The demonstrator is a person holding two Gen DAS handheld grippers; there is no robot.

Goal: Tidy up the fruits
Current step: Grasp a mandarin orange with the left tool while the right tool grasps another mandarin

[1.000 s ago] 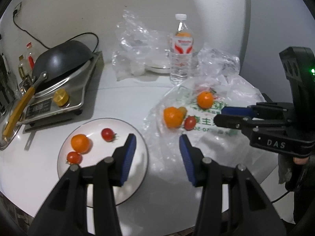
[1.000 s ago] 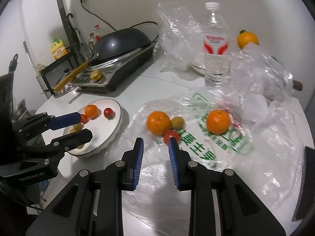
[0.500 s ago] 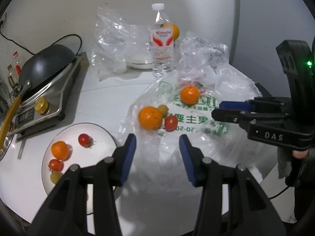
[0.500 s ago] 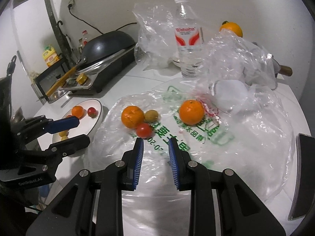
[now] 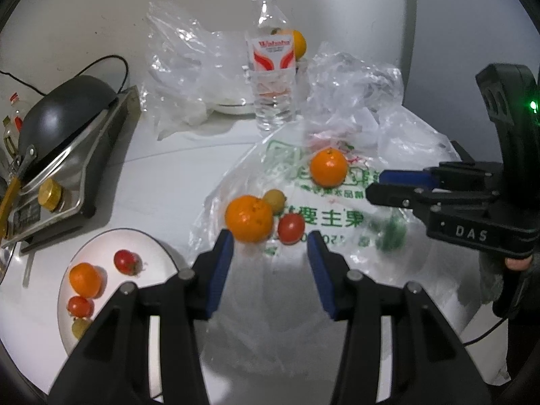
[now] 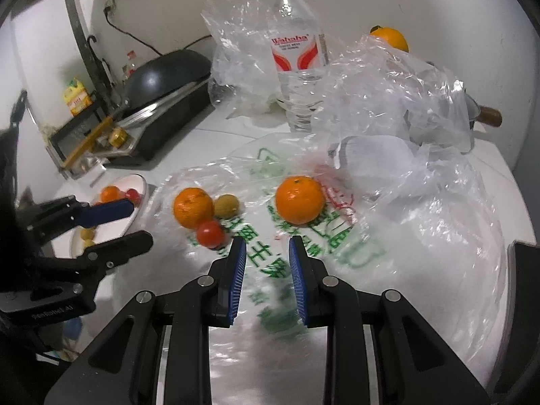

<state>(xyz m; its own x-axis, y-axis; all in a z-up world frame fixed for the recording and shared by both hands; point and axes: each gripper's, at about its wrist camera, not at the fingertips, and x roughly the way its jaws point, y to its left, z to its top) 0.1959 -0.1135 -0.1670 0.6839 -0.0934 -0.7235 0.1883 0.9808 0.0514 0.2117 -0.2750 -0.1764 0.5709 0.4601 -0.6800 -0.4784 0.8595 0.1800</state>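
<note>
While four fruits lie loose on the flattened clear plastic bag with green print (image 5: 341,219), the step in hand looks like a reach for one of them. A round orange mandarin (image 5: 249,218) sits touching a small yellow-green fruit (image 5: 275,200) and a red cherry tomato (image 5: 291,228); a second orange mandarin (image 5: 328,166) lies apart, farther right. The white round plate (image 5: 158,253), near left, already carries an orange, two tomatoes and a pale green fruit.

The left gripper (image 5: 270,253) is partly open with nothing between its blue pads, lined up just short of the mandarin and tomato. The right gripper (image 6: 266,263) is at its narrowest, pads a little apart, empty, aimed between the cluster and the lone mandarin.

To do this well, I would judge that the left jaws need to widen before closing on the mandarin, coming in from the near side so the tomato is not nudged off. The slippery bag may slide or bunch, so a slow, gentle squeeze seems wise.

Compared with a second ago, both views show the fruit cluster larger and nearer the fingers, the plate has slid toward the left edge, and neither jaw width has changed.
</note>
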